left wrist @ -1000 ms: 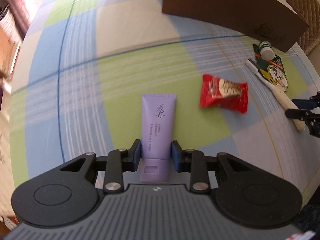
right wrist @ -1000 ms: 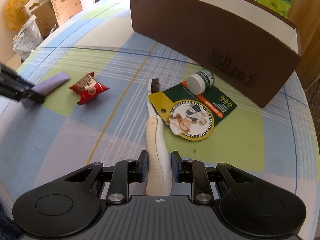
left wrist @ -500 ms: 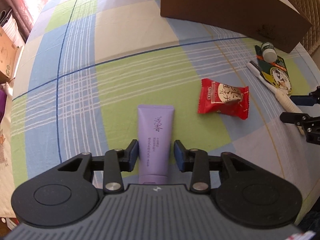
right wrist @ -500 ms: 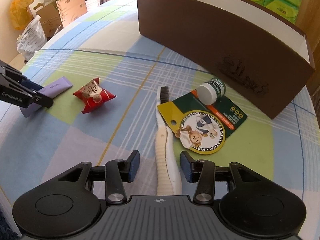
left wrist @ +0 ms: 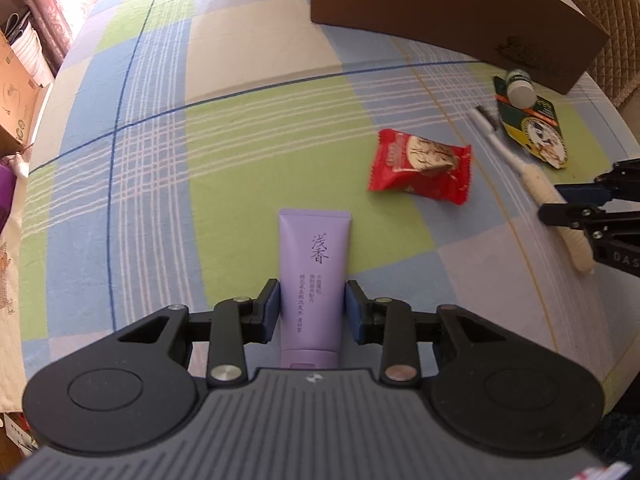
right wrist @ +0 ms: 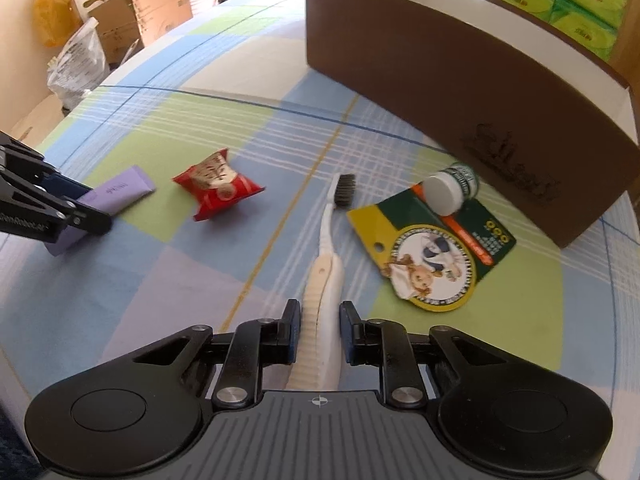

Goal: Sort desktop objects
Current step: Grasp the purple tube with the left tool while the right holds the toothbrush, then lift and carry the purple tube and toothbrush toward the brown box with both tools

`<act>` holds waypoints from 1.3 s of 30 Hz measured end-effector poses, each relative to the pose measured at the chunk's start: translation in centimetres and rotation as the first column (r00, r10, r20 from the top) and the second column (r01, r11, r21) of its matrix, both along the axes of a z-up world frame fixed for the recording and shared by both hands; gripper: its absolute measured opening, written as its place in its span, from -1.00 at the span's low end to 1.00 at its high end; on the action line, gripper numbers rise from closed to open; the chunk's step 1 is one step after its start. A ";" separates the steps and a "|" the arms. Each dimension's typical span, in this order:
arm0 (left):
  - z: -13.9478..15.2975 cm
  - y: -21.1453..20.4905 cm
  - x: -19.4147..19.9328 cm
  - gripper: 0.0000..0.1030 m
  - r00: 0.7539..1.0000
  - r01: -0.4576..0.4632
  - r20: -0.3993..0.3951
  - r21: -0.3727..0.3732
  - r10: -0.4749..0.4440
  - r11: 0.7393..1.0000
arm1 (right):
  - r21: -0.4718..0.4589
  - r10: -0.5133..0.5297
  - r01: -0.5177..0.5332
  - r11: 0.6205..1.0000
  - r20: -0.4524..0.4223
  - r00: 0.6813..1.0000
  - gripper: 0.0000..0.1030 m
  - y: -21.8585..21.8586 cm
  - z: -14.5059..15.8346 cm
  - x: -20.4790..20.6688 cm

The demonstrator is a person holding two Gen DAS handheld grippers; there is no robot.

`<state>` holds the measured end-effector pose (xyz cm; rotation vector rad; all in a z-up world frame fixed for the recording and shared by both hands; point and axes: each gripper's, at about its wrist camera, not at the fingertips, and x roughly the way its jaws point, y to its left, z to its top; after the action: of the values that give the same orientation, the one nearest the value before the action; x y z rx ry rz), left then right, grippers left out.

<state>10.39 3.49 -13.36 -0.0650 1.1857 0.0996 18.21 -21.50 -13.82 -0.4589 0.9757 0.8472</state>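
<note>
While both claws were wider half a second ago, the left claw (left wrist: pixel 312 311) is now narrowed around the purple tube (left wrist: pixel 313 280) at lower centre, unclamped; the right claw (right wrist: pixel 319 332) straddles the toothbrush (right wrist: pixel 325 276) likewise; grasps judged imminent.

Left of the red snack packet (left wrist: pixel 420 170) the checked surface (left wrist: pixel 160 152) lies bare, open as far as the brown box (left wrist: pixel 452 12); right of the packet the toothbrush (right wrist: pixel 326 240), carded pack (right wrist: pixel 434 256) and small bottle (right wrist: pixel 450 192) crowd the way; the box walls off the far side.
</note>
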 end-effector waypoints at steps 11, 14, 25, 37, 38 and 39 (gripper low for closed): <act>0.8 0.1 -0.8 -0.44 0.999 -0.035 0.000 -0.038 0.035 0.999 | 0.099 -0.034 0.045 0.994 -0.112 0.993 -0.66 -1.0 1.8 0.3; 1.6 0.1 -0.8 -0.44 0.999 -0.035 0.017 -0.050 0.036 0.998 | 0.114 -0.044 0.057 0.992 -0.115 0.992 -0.66 -1.3 2.4 0.6; 3.6 -0.5 0.3 -0.44 0.998 -0.008 0.067 -0.055 0.012 0.998 | 0.152 -0.087 0.111 0.982 -0.157 0.984 -0.66 -2.3 3.4 1.4; 5.8 -2.1 2.3 -0.44 0.989 0.048 0.142 -0.068 -0.038 0.997 | 0.217 -0.101 0.141 0.966 -0.187 0.977 -0.66 -2.8 5.1 2.2; 6.1 -2.2 2.5 -0.44 0.988 0.053 0.150 -0.072 -0.042 0.996 | 0.222 -0.101 0.142 0.964 -0.188 0.977 -0.66 -2.8 5.2 2.3; 6.3 -2.4 2.7 -0.44 0.987 0.058 0.156 -0.075 -0.046 0.995 | 0.228 -0.102 0.144 0.963 -0.189 0.977 -0.66 -2.8 5.4 2.4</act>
<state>13.08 1.13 -7.09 -0.1098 1.0362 0.0010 20.64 -24.29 -8.42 -0.1145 1.0365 0.8901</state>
